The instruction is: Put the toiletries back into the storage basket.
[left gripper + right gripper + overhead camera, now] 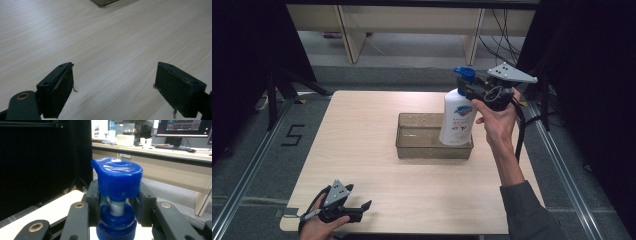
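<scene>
We are looking down on a pale wooden table (362, 150) with a clear plastic bin (412, 145) sitting a little past its centre. Our right gripper (469, 90) is clenching the neck of a white pump bottle (458, 117) just under its blue pump head (465, 74), up at about 1 o'clock from the table's middle. The bottle is hanging upright with its base at the 3 o'clock end of the bin; we cannot tell whether that base is touching the bin floor or hovering just above it. Our right hand (498, 120) is wrapping the gripper body from the 3 o'clock side, and the grey three-cornered plate (512, 73) is riding on top.

In the right gripper view the two black jaws are pressing in on either side of the grey pump stem (117, 207), between the blue pump head (117, 178) above and the blue collar (116, 225) below. A desk with a monitor (185, 127) is showing far behind.

Our left gripper (362, 207) is resting low at about 7 o'clock, near the table's near edge, held in our left hand (319, 225). In the left gripper view its jaws are standing wide apart, released, with bare wood (112, 50) between them and one corner of the bin (103, 2) peeking in at 12 o'clock
</scene>
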Demonstrator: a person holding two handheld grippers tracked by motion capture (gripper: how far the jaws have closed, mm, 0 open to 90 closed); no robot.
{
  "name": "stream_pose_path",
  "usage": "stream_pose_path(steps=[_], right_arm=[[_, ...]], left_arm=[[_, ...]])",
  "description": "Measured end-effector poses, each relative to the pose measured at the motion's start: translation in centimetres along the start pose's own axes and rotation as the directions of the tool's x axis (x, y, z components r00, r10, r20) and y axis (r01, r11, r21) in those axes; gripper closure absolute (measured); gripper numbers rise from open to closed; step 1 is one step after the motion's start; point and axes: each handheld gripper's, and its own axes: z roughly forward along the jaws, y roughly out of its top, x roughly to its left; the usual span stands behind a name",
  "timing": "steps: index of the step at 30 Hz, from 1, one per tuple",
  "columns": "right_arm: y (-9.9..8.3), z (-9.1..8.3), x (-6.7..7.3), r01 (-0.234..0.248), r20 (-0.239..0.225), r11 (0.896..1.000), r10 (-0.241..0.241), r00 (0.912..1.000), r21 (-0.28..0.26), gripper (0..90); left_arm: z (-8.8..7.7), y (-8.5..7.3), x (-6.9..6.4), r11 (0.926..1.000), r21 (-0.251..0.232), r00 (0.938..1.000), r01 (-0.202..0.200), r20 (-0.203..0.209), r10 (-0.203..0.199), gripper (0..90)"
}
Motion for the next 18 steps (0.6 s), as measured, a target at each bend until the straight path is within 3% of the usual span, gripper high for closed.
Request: stream_pose_path(steps=[5,18], right_arm=[[-0.2,0.3,-0.1,0.013,0.006,1.0,-0.013,0.9999,0.001,62.5],[-1.5,1.3,-0.7,0.007,0.021,1.0,-0.007,0.9998,0.022,62.5]], left_arm=[[0.0,0.0,-0.1,0.9996,-0.02,0.9998,0.021,-0.003,-0.021,14.8],[0.0,0.0,-0.1,0.9998,-0.016,0.9999,0.013,0.001,-0.013,14.8]])
